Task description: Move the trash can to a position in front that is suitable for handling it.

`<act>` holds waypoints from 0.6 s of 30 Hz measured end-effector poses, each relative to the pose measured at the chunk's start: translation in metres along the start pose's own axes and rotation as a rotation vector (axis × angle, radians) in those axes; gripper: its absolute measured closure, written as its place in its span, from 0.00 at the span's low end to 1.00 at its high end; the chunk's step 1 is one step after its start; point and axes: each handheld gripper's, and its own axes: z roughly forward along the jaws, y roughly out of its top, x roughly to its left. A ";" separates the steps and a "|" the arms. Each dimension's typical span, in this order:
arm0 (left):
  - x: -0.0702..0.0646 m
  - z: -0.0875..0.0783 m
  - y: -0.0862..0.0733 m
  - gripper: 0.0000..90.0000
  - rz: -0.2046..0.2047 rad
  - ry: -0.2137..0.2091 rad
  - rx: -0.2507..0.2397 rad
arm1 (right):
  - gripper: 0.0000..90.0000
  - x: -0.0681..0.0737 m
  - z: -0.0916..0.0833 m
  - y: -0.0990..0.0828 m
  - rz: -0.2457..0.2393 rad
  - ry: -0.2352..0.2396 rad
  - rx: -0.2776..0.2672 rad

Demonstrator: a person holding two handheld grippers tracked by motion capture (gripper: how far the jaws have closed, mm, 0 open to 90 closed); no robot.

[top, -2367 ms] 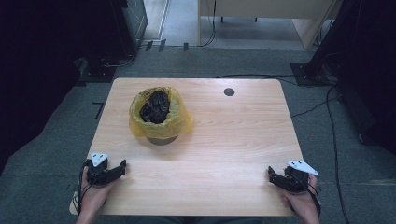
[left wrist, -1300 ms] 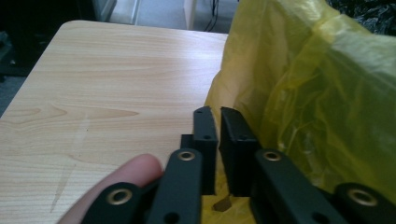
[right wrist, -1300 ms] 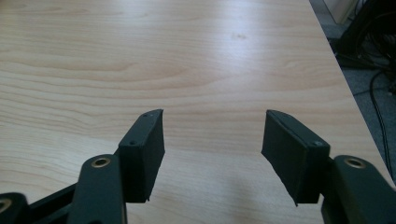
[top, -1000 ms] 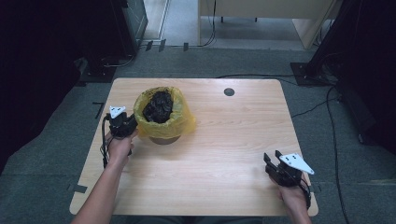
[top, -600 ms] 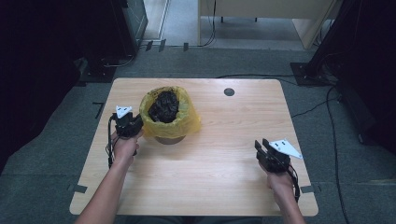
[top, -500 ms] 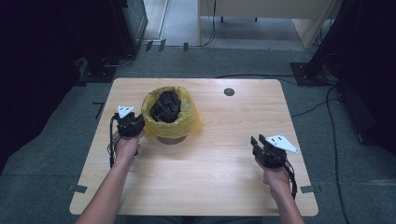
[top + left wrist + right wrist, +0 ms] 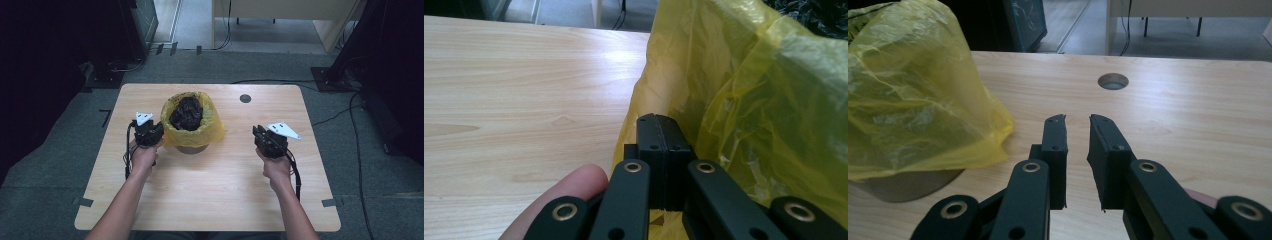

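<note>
A small bin lined with a yellow plastic bag [image 7: 212,131] stands left of the table's middle, with crumpled black material [image 7: 186,112] inside. My left gripper [image 7: 158,132] is shut at the bag's left side. In the left gripper view its jaws [image 7: 657,122] meet, with the yellow bag [image 7: 749,100] right behind them; I cannot tell whether any film is nipped. My right gripper [image 7: 258,135] hovers to the right of the bag, apart from it. Its jaws [image 7: 1078,122] have just been closing and stand a narrow gap apart with nothing between them. The yellow bag [image 7: 913,100] lies to their left.
The wooden table [image 7: 215,200] has a round cable hole [image 7: 245,98] at the back right, also ahead of the right jaws as the cable hole [image 7: 1113,81]. The bin's grey base [image 7: 903,185] shows under the bag. Dark equipment and cables lie on the floor around.
My right hand has come forward and inward from the table's near right corner toward the bin. My left hand has edged right, up against the bag.
</note>
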 end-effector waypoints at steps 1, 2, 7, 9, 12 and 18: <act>-0.001 0.000 0.000 1.00 0.001 -0.003 0.001 | 0.88 0.002 0.003 0.002 -0.005 -0.004 -0.001; -0.003 0.001 0.000 1.00 0.001 -0.005 0.000 | 0.89 0.004 0.007 0.004 -0.006 -0.008 0.001; -0.008 0.003 0.000 1.00 0.003 -0.012 0.003 | 0.91 0.011 0.022 0.010 0.002 -0.012 0.009; -0.010 0.004 0.000 1.00 0.007 -0.012 0.004 | 0.92 0.013 0.027 0.012 0.007 -0.013 0.013; -0.012 0.005 0.000 1.00 0.012 -0.013 0.006 | 0.93 0.017 0.036 0.015 0.004 -0.009 0.015; -0.021 0.009 0.001 1.00 0.034 -0.021 0.014 | 0.93 0.027 0.055 0.019 0.002 0.008 0.015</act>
